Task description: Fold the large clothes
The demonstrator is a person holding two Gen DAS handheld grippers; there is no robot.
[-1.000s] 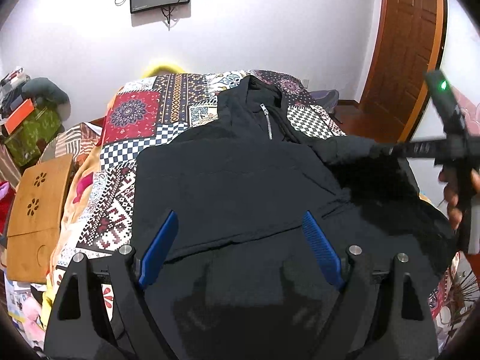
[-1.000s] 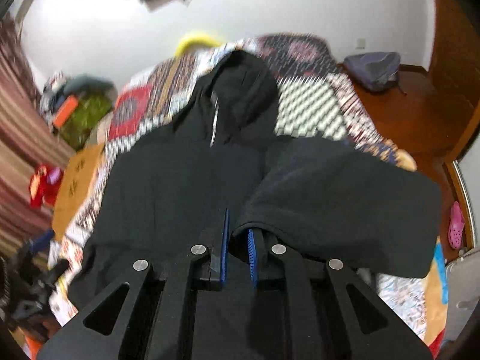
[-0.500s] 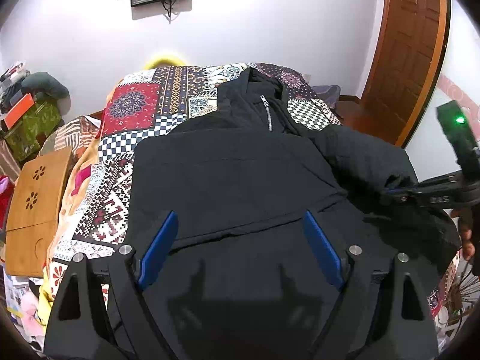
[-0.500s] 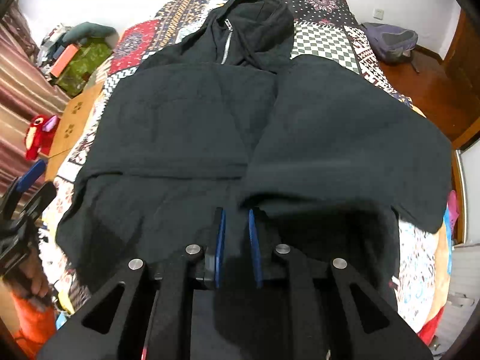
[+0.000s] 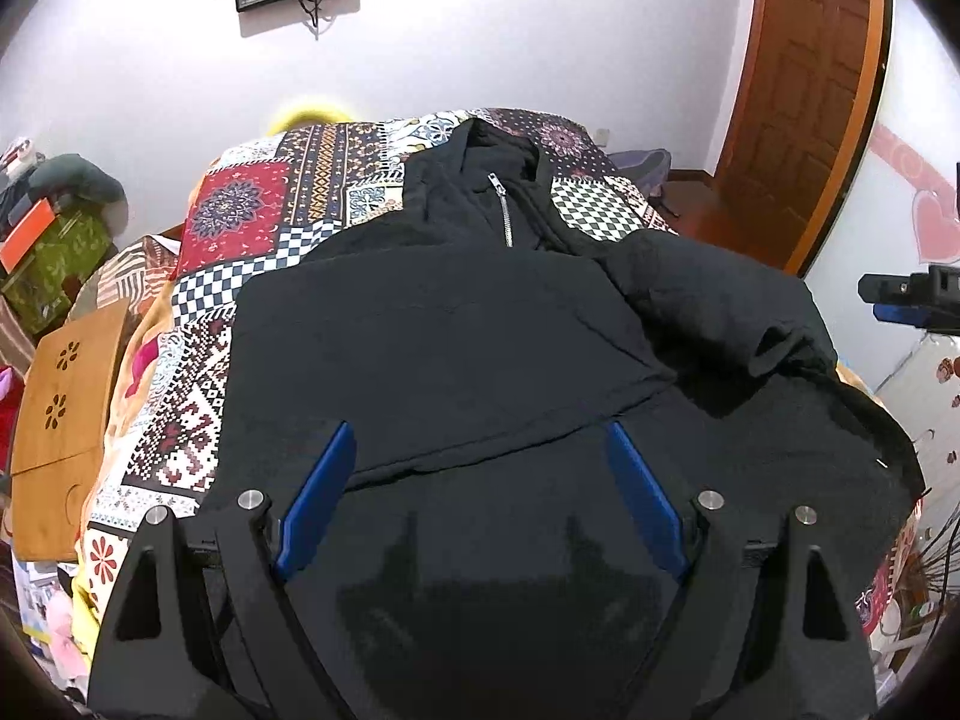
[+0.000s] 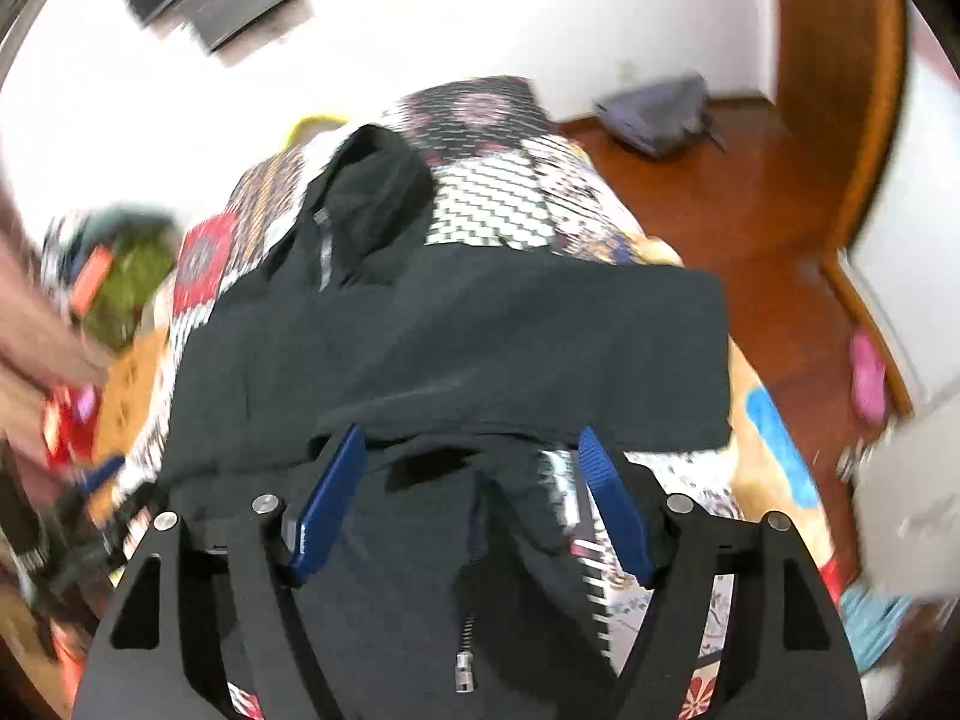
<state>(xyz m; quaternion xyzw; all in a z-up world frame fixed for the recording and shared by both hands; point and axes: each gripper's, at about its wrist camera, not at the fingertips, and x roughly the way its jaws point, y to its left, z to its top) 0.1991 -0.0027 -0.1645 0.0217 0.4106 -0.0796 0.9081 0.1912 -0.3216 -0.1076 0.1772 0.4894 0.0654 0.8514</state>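
The right wrist view is smeared, so the floor clutter there is hard to read. The black jacket lies on the bed, one side folded over, its near hem hidden behind the left tongs, spread wide over it. The right tongs have just been opening; nothing seems gripped. A bag sits by the door.

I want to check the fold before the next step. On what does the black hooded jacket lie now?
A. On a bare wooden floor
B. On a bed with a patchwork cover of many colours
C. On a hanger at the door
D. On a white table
B: the black hooded jacket lies spread on the patchwork cover of the bed, its zip and hood toward the far wall.
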